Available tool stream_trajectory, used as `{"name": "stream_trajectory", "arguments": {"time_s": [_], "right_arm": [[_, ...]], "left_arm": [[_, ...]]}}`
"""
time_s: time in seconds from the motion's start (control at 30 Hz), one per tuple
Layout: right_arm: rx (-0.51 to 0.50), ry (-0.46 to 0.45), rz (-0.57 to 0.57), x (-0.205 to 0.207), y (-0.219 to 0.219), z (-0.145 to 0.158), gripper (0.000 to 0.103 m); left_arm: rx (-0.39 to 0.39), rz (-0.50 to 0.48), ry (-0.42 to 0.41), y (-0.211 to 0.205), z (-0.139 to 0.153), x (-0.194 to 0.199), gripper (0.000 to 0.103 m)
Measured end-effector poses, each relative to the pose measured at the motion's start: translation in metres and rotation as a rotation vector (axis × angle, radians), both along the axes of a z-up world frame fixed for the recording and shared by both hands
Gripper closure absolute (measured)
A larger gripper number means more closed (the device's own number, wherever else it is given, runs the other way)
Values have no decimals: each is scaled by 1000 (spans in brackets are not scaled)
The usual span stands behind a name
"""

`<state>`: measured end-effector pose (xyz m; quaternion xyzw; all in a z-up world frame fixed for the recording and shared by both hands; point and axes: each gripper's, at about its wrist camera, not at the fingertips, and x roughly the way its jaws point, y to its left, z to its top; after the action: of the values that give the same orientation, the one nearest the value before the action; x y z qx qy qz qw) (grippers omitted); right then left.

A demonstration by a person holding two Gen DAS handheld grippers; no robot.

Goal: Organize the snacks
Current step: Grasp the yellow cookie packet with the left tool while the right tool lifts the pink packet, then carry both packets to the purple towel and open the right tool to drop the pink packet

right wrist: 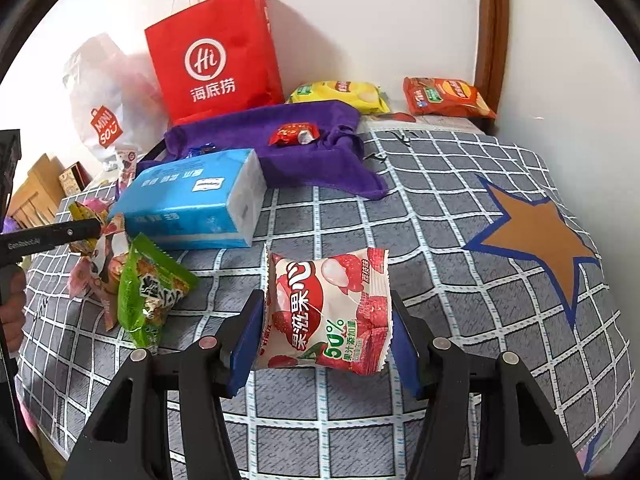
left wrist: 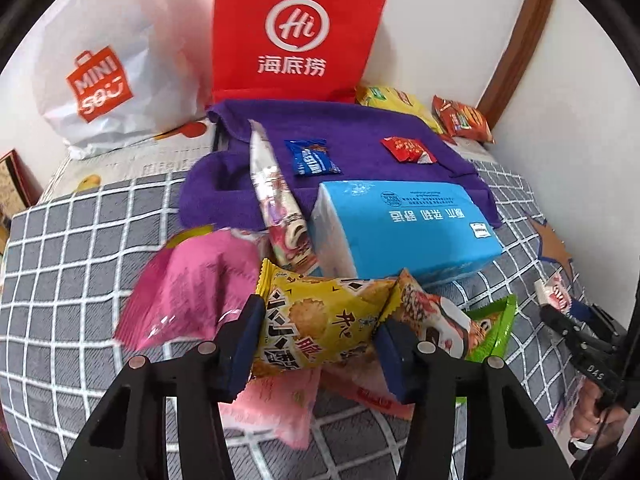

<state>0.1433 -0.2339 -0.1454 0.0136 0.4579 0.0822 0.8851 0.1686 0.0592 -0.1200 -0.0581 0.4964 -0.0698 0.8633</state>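
Observation:
My left gripper (left wrist: 320,332) is shut on a yellow snack packet (left wrist: 320,324) and holds it above a pile of snacks: a pink packet (left wrist: 192,288), a green packet (left wrist: 492,328) and others. My right gripper (right wrist: 326,320) is shut on a red-and-white lychee candy packet (right wrist: 328,312) over the checked cloth. A purple towel (left wrist: 360,128) at the back carries a blue packet (left wrist: 312,158) and a red packet (left wrist: 408,150). The right gripper also shows at the right edge of the left wrist view (left wrist: 568,312).
A blue tissue pack (left wrist: 404,224) lies in front of the towel. A red paper bag (left wrist: 296,32) and a white plastic bag (left wrist: 108,64) stand against the wall. Yellow (right wrist: 340,96) and orange (right wrist: 448,96) chip bags lie at the back right. The bed (right wrist: 440,208) has a checked cover.

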Motion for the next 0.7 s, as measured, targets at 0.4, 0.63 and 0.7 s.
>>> {"name": "stream_trajectory", "arguments": {"time_s": [0.4,0.63,0.7], "right_arm": [[-9,-19,60,-12,29,24,45],[-20,-48,78,-15,35,45,45],[-22,-58,83,-14,36,50,45]], "left_arm": [[-35,3,-24,7,24,-33,53],[-56,-17,-27,1,37,-38,53],[-43,-21,-42,-1,44,-39,53]]}}
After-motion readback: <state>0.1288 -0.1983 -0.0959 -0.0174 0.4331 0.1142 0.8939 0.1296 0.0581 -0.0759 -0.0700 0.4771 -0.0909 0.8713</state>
